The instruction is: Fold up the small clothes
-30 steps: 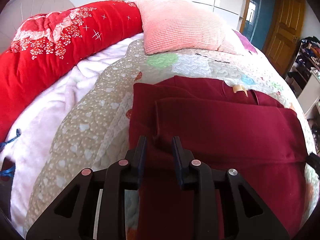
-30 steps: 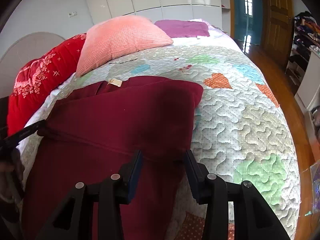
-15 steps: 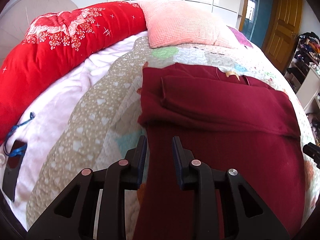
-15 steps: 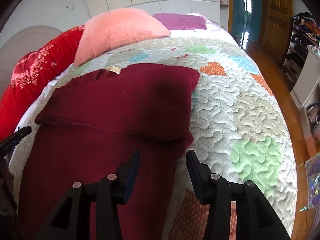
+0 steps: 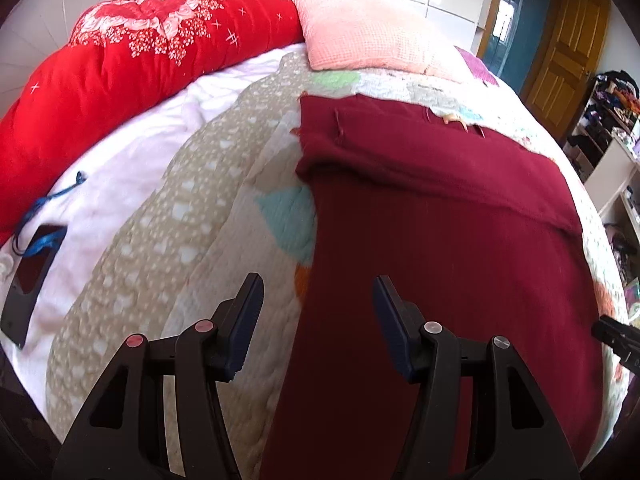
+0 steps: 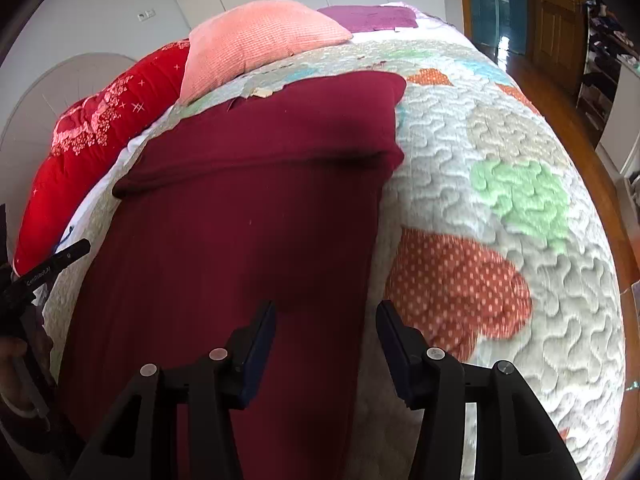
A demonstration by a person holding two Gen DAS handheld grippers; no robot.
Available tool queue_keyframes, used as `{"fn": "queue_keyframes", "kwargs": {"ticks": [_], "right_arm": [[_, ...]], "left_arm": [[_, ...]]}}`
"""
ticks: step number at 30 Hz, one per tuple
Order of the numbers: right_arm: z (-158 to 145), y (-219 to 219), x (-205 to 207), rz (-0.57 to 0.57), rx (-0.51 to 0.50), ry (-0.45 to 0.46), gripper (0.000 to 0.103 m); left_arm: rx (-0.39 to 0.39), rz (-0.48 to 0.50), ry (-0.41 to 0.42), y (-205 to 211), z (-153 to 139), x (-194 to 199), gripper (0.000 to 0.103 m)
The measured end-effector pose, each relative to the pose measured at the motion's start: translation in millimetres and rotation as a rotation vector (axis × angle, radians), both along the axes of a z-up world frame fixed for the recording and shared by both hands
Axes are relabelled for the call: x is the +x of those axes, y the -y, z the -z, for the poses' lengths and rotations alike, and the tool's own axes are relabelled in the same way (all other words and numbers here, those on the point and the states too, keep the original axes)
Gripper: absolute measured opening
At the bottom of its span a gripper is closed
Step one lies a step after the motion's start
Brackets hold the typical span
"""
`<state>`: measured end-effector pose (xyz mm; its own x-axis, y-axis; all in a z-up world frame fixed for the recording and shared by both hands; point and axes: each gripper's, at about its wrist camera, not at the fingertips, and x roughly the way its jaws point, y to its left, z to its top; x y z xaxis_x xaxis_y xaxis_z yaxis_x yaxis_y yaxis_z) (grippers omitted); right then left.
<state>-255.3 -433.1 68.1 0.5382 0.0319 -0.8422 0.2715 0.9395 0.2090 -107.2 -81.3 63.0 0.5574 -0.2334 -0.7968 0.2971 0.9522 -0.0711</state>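
Observation:
A dark red garment (image 5: 440,240) (image 6: 248,216) lies flat on the patchwork quilt (image 5: 160,240) (image 6: 500,128), its far part folded over into a thick band with a small tan label at the collar. My left gripper (image 5: 318,292) hovers over the garment's left edge, jaws opening, nothing pressed between them. My right gripper (image 6: 326,316) hangs over the garment's right edge, jaws also opening and free of the cloth. Each gripper's tip shows at the border of the other's view.
A red floral duvet (image 5: 120,64) and a pink pillow (image 5: 360,28) lie at the head of the bed. A dark phone with a blue cord (image 5: 28,276) rests on the white blanket (image 5: 120,176) at left. A wooden floor (image 6: 560,92) and shelves lie right of the bed.
Both grippers have drawn back from the folded band toward the garment's near end. The left jaws have spread much wider; the right jaws have widened a little.

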Motion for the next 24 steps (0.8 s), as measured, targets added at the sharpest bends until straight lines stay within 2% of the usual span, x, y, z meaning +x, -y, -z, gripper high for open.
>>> {"fn": "queue_keyframes", "kwargs": {"ticks": [3, 11, 17, 21, 24], "right_arm": [[1.2, -3.7, -13.8, -0.004, 0.004, -0.002, 0.051], [3.7, 0.6, -53.7, -0.024, 0.067, 0.001, 0.057], [4.0, -0.9, -69.7, -0.047, 0.075, -0.005, 0.059], [1.1, -4.9, -77.7, -0.077, 0.067, -0.007, 0.060], [1.8, -2.3, -86.3, -0.056, 0.094, 0.007, 0.061]], "left_arm": [[-0.001, 0.018, -0.016, -11.4, 2.0, -14.7, 0.057], [0.061, 0.010, -0.070, -43.8, 18.0, -45.1, 0.057], [0.046, 0.015, -0.107, -46.1, 26.4, -59.1, 0.057], [0.047, 0.019, -0.102, -45.5, 27.4, -67.6, 0.057], [0.039, 0.011, -0.106, -47.2, 27.7, -70.6, 0.057]]}}
